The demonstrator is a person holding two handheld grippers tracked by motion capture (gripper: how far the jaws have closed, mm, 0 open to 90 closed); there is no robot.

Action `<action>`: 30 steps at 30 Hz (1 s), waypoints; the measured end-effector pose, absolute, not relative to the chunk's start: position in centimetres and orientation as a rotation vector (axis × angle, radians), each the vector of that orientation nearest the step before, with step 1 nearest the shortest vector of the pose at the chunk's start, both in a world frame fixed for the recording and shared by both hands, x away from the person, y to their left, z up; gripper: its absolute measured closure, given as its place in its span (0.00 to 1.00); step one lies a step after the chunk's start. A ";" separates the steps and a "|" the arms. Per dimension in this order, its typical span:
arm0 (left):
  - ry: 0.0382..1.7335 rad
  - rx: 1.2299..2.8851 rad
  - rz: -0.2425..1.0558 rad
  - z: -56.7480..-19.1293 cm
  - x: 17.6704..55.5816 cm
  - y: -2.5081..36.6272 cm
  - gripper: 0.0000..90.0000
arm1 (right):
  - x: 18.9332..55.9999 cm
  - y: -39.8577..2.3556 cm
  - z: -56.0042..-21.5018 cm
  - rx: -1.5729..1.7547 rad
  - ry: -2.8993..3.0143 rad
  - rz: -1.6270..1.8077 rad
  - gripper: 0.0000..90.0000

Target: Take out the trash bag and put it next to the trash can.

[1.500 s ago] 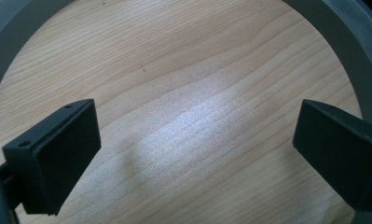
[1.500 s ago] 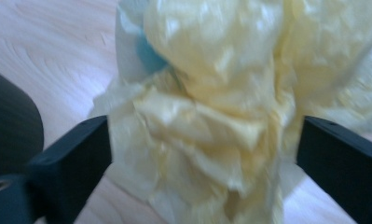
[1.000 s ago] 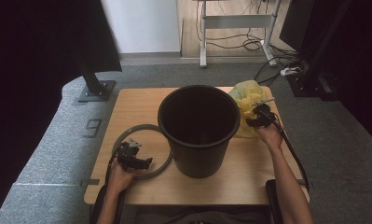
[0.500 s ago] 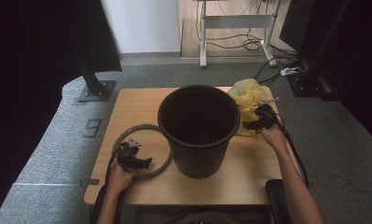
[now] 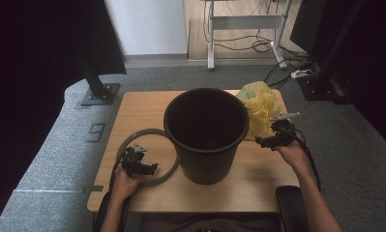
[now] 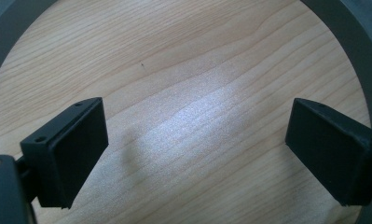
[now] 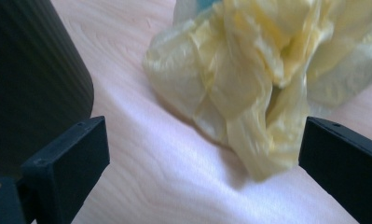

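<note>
At the table's near left, the left gripper (image 5: 141, 163) rests inside the grey ring (image 5: 132, 139), its 2 jaws apart over bare wood. Mid-table stands the black bin (image 5: 206, 135). To its right the right gripper (image 5: 273, 139) has just been opening its jaws, now wide with nothing between them. Beyond it, the crumpled yellow bag (image 7: 249, 79) lies on the wooden table (image 5: 132, 108), beside the bin

The right tongs (image 5: 264, 141) have just opened, releasing the yellow bag (image 5: 261, 110), and seemingly drawn back.
</note>
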State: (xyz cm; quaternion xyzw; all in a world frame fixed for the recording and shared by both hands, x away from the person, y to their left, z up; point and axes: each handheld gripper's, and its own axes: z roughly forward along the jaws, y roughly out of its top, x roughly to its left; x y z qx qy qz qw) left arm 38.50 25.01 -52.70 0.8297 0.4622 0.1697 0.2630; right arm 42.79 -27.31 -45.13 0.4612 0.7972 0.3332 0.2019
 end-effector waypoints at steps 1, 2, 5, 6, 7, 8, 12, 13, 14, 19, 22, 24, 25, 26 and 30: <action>1.251 2.244 0.460 -52.7 38.5 25.0 0.06 | 42.5 -27.5 -45.4 1.290 2.228 0.926 0.02; 1.252 2.244 0.460 -52.7 38.5 25.0 0.06 | 42.2 -27.6 -45.6 1.295 2.230 0.920 0.01; 1.256 2.245 0.460 -52.7 38.5 25.0 0.06 | 41.4 -28.1 -46.5 1.316 2.235 0.903 0.02; 1.258 2.246 0.463 -52.7 38.5 25.0 0.06 | 41.1 -28.3 -46.7 1.325 2.233 0.898 0.02; 1.257 2.247 0.463 -52.7 38.5 25.0 0.06 | 40.9 -28.5 -47.0 1.332 2.232 0.894 0.02; 1.257 2.248 0.464 -52.7 38.5 25.0 0.06 | 40.7 -28.6 -47.4 1.339 2.229 0.887 0.02; 1.259 2.249 0.467 -52.7 38.5 24.9 0.06 | 40.0 -29.4 -48.9 1.372 2.210 0.873 0.02; 1.259 2.249 0.467 -52.8 38.5 24.9 0.06 | 39.9 -29.6 -49.3 1.383 2.207 0.869 0.02; 1.258 2.252 0.467 -52.7 38.5 24.9 0.06 | 39.8 -29.7 -49.8 1.392 2.203 0.864 0.02; 1.258 2.262 0.468 -52.8 38.6 24.9 0.06 | 40.1 -30.2 -51.8 1.423 2.192 0.850 0.02; 1.260 2.267 0.470 -52.8 38.6 24.8 0.07 | 40.4 -30.3 -53.0 1.434 2.190 0.842 0.02; 1.259 2.271 0.471 -52.8 38.6 24.8 0.07 | 40.5 -30.3 -53.8 1.437 2.188 0.845 0.02; 1.259 2.272 0.471 -52.8 38.6 24.8 0.07 | 40.5 -30.2 -54.2 1.439 2.192 0.836 0.02; 1.259 2.272 0.471 -52.8 38.6 24.8 0.07 | 40.5 -30.2 -54.5 1.436 2.200 0.817 0.02; 1.264 2.266 0.465 -52.8 38.6 24.8 0.07 | 40.4 -30.2 -55.4 1.420 2.188 0.862 0.00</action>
